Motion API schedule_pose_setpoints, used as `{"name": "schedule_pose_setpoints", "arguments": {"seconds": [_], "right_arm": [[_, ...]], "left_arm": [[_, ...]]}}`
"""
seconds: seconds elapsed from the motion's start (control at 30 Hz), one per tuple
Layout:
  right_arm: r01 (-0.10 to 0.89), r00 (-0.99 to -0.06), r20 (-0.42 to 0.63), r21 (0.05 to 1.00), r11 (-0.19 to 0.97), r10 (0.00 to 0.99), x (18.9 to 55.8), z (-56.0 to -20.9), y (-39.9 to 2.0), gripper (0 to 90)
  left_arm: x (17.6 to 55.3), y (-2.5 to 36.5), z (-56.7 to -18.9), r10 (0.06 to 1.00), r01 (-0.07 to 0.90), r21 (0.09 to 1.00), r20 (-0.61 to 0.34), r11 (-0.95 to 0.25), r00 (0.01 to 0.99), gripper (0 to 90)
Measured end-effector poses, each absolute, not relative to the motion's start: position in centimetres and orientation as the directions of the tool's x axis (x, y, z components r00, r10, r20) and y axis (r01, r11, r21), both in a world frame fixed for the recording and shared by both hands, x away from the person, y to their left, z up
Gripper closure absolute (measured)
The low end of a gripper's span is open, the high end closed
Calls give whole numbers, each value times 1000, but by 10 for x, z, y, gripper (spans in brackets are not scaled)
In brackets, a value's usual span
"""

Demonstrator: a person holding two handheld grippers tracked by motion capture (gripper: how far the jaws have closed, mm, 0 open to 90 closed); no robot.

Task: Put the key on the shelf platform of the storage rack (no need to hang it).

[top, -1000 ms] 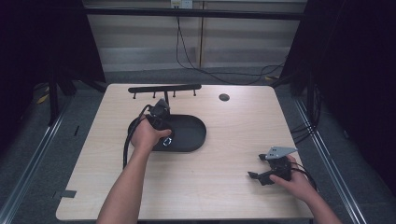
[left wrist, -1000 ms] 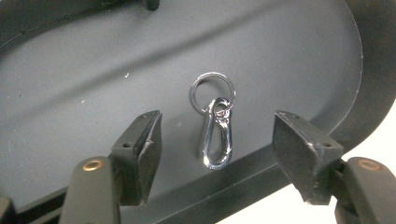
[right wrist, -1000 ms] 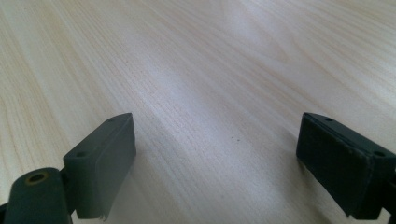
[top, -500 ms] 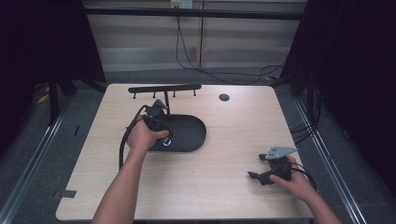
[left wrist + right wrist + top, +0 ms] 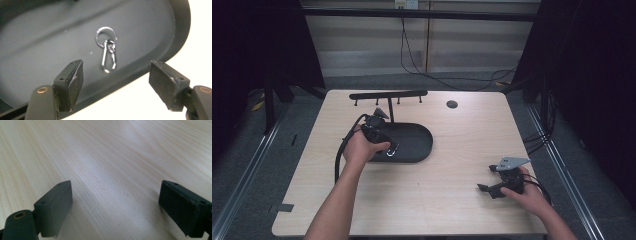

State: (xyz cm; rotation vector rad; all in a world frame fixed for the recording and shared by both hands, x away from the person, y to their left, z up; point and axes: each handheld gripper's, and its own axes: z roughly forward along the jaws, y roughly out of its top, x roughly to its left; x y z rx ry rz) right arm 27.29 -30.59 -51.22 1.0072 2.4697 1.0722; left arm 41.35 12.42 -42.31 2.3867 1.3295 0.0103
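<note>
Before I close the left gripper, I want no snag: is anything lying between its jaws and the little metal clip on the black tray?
Nothing visible does. The left gripper is open, and the clip with its ring lies flat on the black tray just beyond the jaws, with bare tray surface between.

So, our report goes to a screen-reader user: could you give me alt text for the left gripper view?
A small silver carabiner clip joined to a key ring lies flat in a black oval tray, centred just ahead of the open left claw. Its two black pads stand wide apart, touching nothing. The tray's rim curves at right over the pale wooden table.
</note>
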Motion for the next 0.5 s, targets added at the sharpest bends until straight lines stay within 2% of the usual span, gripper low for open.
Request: {"name": "schedule_pose_setpoints", "arguments": {"seconds": [0.5], "right_arm": [[493, -723, 30, 722, 485, 690, 273, -512, -306, 114]], "left_arm": [[399, 135, -419, 808, 796, 388, -182, -464, 560, 250]]}}
